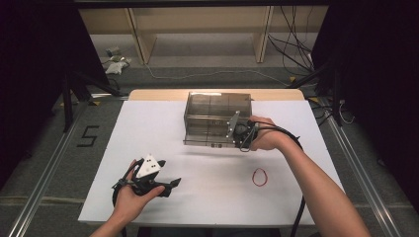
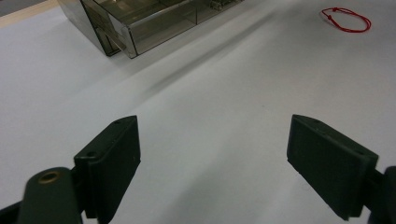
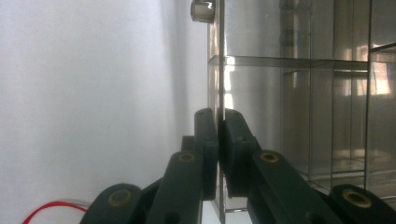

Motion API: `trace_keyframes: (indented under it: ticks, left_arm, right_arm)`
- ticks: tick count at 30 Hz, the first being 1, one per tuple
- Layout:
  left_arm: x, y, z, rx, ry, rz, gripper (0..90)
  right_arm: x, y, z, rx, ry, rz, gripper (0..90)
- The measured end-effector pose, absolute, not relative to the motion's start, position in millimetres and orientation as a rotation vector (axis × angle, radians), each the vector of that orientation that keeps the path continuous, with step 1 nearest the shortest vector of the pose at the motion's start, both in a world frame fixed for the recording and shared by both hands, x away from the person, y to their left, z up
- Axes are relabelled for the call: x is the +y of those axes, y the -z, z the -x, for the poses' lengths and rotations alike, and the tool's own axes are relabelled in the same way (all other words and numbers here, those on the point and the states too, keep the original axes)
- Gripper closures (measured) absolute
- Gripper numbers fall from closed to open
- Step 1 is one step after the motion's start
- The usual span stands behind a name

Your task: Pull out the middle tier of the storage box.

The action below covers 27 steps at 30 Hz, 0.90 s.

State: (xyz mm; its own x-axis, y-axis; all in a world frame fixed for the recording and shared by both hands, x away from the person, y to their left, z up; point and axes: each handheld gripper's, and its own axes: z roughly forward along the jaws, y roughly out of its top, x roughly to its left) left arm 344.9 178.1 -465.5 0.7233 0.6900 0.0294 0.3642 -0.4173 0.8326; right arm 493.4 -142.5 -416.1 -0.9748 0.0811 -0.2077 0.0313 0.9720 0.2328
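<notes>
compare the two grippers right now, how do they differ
The left gripper has its jaws wide apart with nothing between them; the right gripper is clamped on the clear box's front panel. The left hovers over bare white table; the right is at the box. Both are black.

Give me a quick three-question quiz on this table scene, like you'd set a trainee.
1. True or false: the left gripper is open and holds nothing.
2. What is the right gripper clamped on? A) the red loop B) the front panel of the clear box C) a cable
3. Fill in: the red loop lies on the white table, on the person's ____ side.

Key: 1 true; 2 B, the clear box; 3 right.
</notes>
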Motion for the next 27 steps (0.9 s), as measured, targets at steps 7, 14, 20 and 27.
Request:
trace_keyframes:
  ticks: [7, 14, 20, 27]
  left_arm:
    - [177.7, 465.7, -344.7, 0.802, -0.466, -2.043, 17.4]
    - [177.7, 465.6, -344.7, 0.798, -0.468, -2.046, 17.4]
    - [177.8, 465.6, -344.8, 0.798, -0.468, -2.048, 17.4]
    - [178.1, 465.5, -344.6, 0.798, -0.468, -2.046, 17.4]
  right_arm:
    - [-143.9, 417.5, -488.7, 2.898, -0.344, -0.079, 85.6]
    - [-144.0, 418.2, -487.2, 2.9, -0.349, -0.109, 85.6]
    - [-144.2, 419.0, -486.9, 2.898, -0.365, -0.129, 85.4]
    - [-143.0, 419.4, -487.4, 2.891, -0.385, -0.153, 85.5]
